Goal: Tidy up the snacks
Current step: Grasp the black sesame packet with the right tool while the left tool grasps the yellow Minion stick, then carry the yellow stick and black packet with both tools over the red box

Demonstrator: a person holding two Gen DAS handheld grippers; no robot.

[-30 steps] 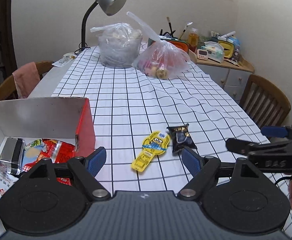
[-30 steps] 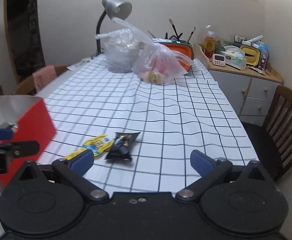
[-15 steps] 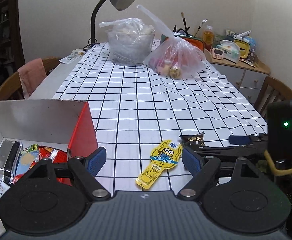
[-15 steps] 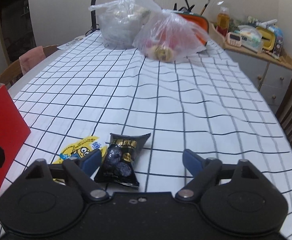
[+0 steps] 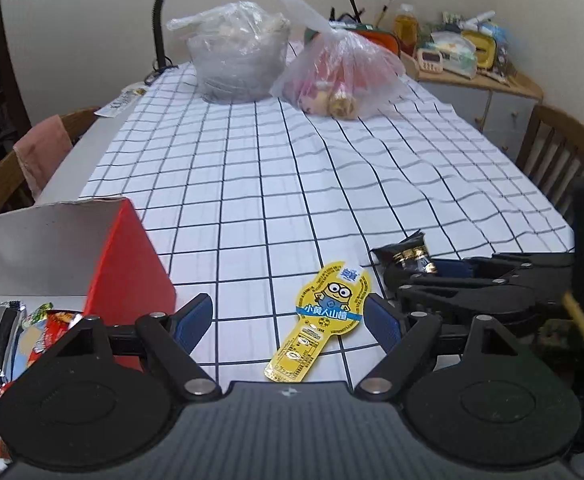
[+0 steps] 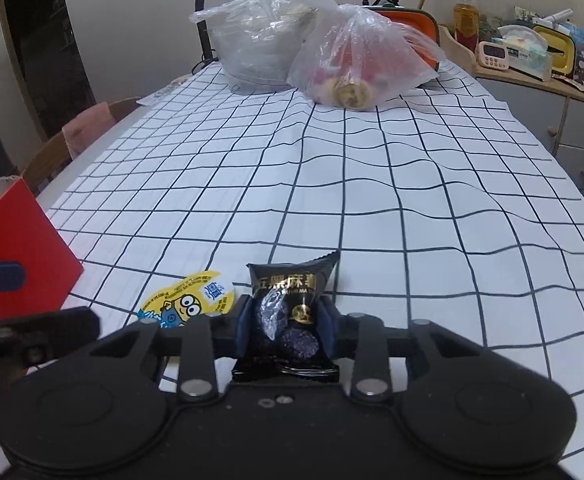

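To the left of the left gripper (image 5: 287,318) sits the red box (image 5: 129,276) with snacks inside; this gripper is open wide and holds nothing; the yellow snack (image 5: 324,316) lies flat on the bench (image 5: 275,184) between its fingers, untouched; just to the right, the right gripper (image 6: 285,326) has just squeezed its jaws in, and its pads now press both sides of the black snack packet (image 6: 292,312); far ahead stand two plastic bags (image 6: 356,60).

Cartoon packet (image 5: 326,316) between box (image 5: 127,256) and pouch (image 5: 410,254)
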